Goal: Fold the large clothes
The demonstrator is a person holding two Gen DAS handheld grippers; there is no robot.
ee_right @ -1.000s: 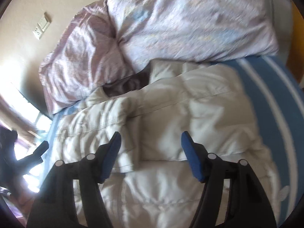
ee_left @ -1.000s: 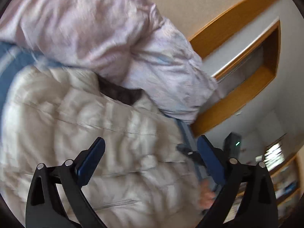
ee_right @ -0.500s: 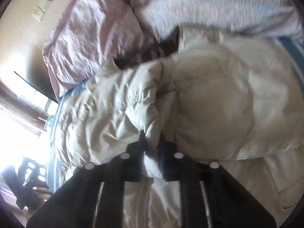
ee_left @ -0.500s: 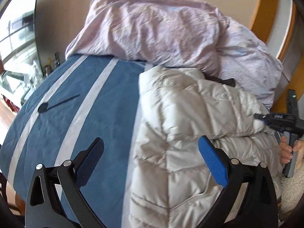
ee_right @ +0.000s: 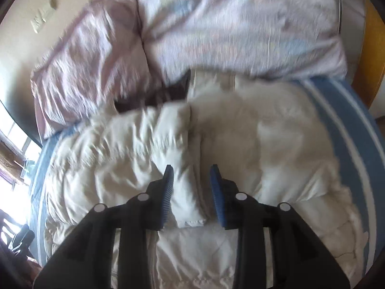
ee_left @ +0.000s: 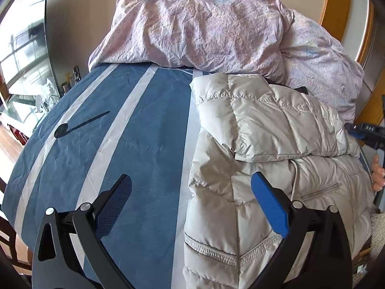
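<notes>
Left wrist view looks down over a bed covered by a dark blue sheet with pale grey stripes, where a cream quilted down jacket lies along the right side, its sleeve folded across the body and its ribbed hem nearest the camera. The left gripper hangs above the spot where the jacket's left edge meets the sheet, its blue-padded jaws spread wide with nothing between them; one pad sits over the sheet and the other over the jacket. At the head of the bed a crumpled pink-lilac duvet is heaped against the beige wall, touching the jacket's collar end. At the right edge the right gripper shows only in part, with fingers of a hand below it. From the right wrist view, which is blurred, the right gripper has just been opening after a pinch: its jaws stand narrowly apart with a fold of the jacket's sleeve between them, and the pads no longer seem to press the fabric. The jacket fills the middle of that view, duvet behind it.
</notes>
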